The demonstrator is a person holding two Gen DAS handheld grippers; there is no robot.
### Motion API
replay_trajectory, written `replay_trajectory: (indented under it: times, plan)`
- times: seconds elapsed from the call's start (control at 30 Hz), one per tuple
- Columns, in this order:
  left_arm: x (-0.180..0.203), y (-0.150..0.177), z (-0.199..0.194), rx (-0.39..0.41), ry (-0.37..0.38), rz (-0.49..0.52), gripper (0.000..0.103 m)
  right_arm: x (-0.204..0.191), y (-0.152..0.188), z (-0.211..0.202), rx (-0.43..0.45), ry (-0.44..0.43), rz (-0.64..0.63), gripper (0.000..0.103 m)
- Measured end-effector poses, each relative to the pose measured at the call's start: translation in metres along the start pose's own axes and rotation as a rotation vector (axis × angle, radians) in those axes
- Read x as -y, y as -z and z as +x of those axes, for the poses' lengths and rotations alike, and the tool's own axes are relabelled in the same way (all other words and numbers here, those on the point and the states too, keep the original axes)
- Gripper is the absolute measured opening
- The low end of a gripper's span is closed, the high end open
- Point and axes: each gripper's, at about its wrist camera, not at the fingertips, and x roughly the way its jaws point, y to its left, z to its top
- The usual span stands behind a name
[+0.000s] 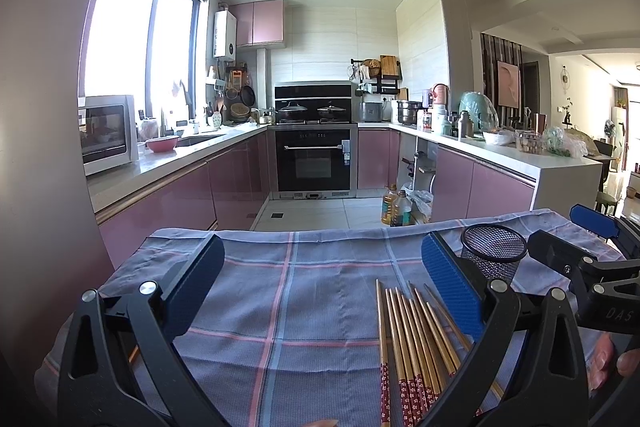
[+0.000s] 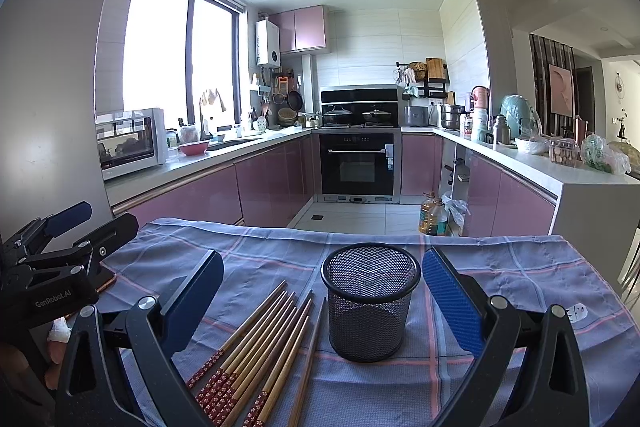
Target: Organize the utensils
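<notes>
One mesh cup (image 2: 370, 301) stands upright on the checked cloth (image 2: 500, 267), and just left of it lies a fan of about nine chopsticks (image 2: 264, 347) (patterned ends toward me). Two grippers hover low over the cloth: the left gripper (image 1: 320, 291) and the right gripper (image 2: 324, 297), both spread wide and holding nothing.
</notes>
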Motion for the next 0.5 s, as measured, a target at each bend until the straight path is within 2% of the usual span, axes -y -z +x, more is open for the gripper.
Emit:
replay_trajectory:
  times: [0.5]
  plan:
    - [0.0006,0.0031,0.0051,-0.024,0.004,0.007,0.097,0.0011,-0.0008,0.0027,-0.009,-0.003,0.001,0.096]
